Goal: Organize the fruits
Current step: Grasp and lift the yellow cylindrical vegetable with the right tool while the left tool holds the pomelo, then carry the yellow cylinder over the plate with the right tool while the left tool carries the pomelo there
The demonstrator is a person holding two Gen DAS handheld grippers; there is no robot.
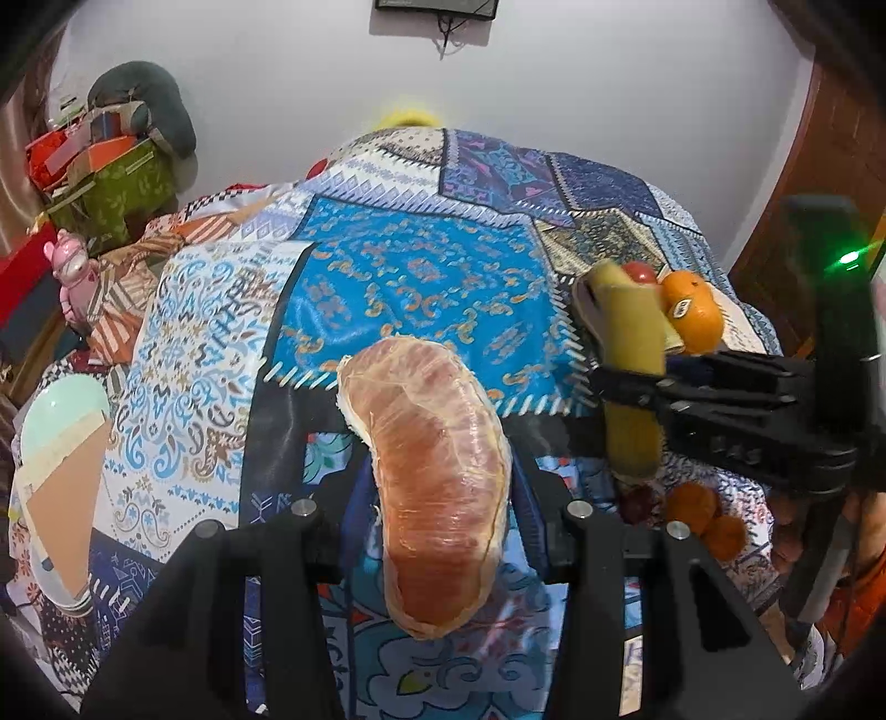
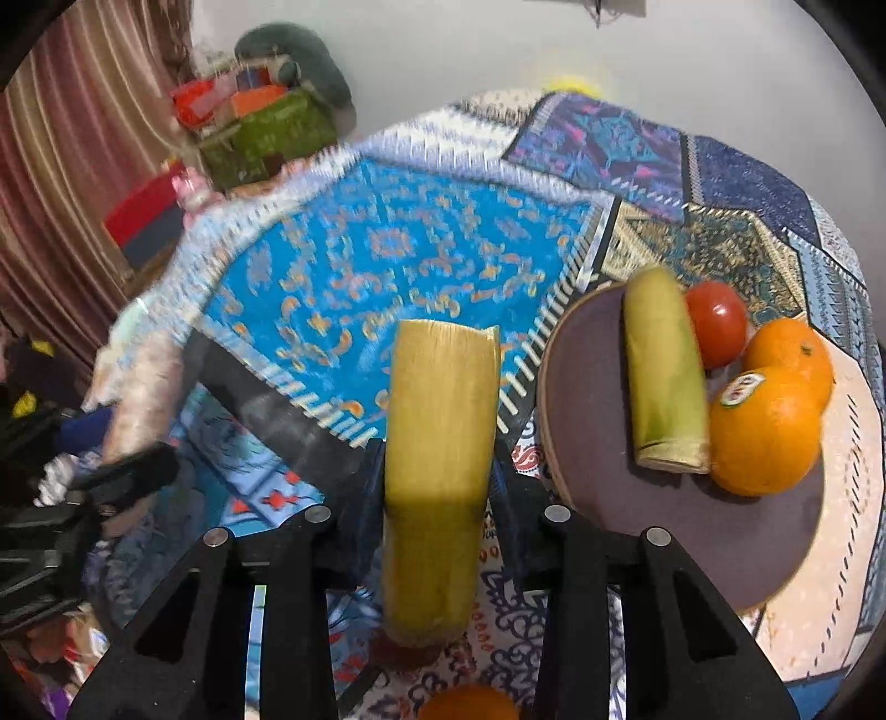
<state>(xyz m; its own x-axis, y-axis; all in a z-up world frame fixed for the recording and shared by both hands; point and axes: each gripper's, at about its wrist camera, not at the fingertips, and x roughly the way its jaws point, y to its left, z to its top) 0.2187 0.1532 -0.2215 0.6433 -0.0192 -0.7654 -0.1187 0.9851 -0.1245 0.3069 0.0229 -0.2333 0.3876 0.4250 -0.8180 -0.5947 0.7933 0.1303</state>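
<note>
Corn piece (image 2: 437, 443) upright between right gripper (image 2: 437, 487) jaws, beside plate (image 2: 598, 421).

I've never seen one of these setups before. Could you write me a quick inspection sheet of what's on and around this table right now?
Surface: patchwork tablecloth, blue and patterned.
Job's things: round plate bearing a husked corn piece, a tomato and two oranges; more small orange fruits lie near the table's edge.
Clutter: stack of pale bowls at the left edge.
Grippers: left gripper shut on a wrapped pomelo segment; right gripper shut on a second corn piece.
Cables: a wire hangs under a wall fixture.
Surroundings: white wall, piled boxes, pink toy, curtain.
</note>
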